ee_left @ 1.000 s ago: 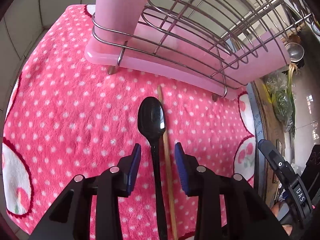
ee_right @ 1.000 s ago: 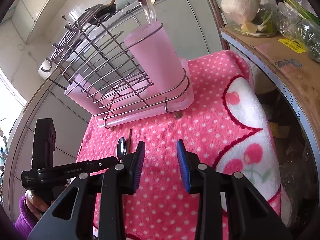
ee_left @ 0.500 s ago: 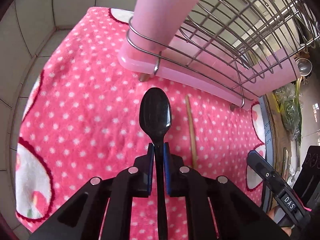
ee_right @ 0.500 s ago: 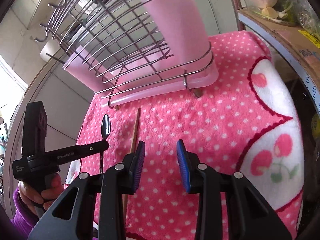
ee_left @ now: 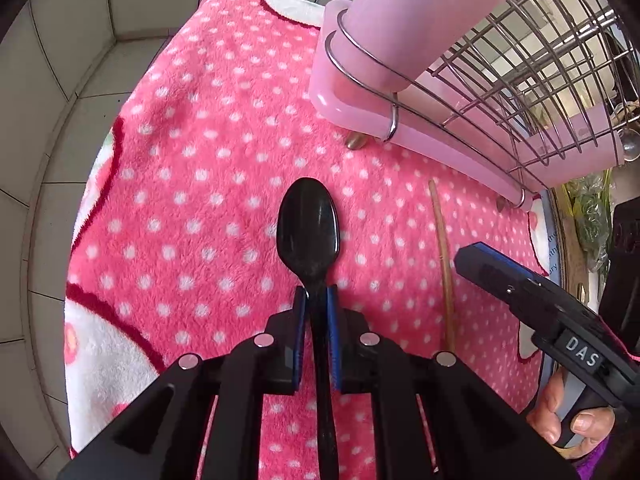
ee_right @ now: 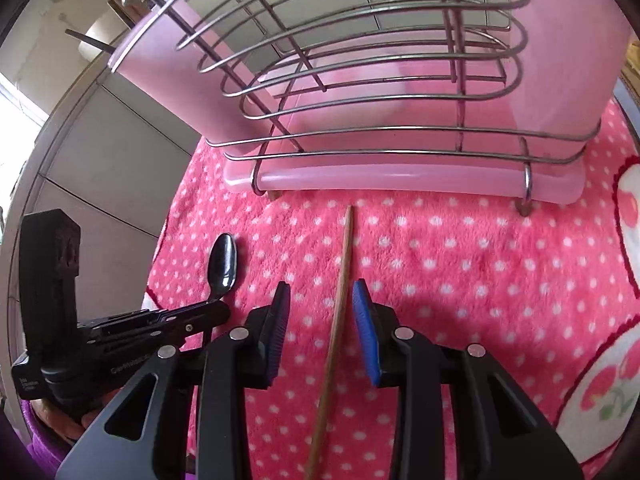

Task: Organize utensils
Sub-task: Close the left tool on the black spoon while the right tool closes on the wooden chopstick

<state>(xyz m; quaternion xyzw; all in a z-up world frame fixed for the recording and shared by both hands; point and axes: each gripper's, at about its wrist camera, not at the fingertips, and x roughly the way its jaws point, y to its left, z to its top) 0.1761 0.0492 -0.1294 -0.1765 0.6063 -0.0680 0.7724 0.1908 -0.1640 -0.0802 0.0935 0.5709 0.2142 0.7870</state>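
Note:
A black spoon (ee_left: 308, 228) is clamped by its neck in my left gripper (ee_left: 317, 300), which is shut on it above the pink dotted towel (ee_left: 208, 184). The same spoon (ee_right: 223, 266) and the left gripper (ee_right: 192, 318) show at the left of the right wrist view. A wooden chopstick (ee_right: 340, 300) lies on the towel, pointing toward the rack. My right gripper (ee_right: 322, 298) hovers open with its blue pads on either side of the chopstick, not pressing it. In the left wrist view the chopstick (ee_left: 443, 256) lies right of the spoon, with the right gripper (ee_left: 480, 264) beside it.
A wire dish rack (ee_right: 360, 80) on a pink drip tray (ee_right: 400, 180) stands just beyond the utensils, with a pink utensil cup (ee_left: 420, 20) at its corner. Grey tiled wall (ee_left: 60, 80) borders the towel on the left. A hand (ee_left: 576, 420) grips the right tool's handle.
My left gripper closed on the spoon's neck and moved left along the rack. My right gripper swung left and lower, ending astride the chopstick.

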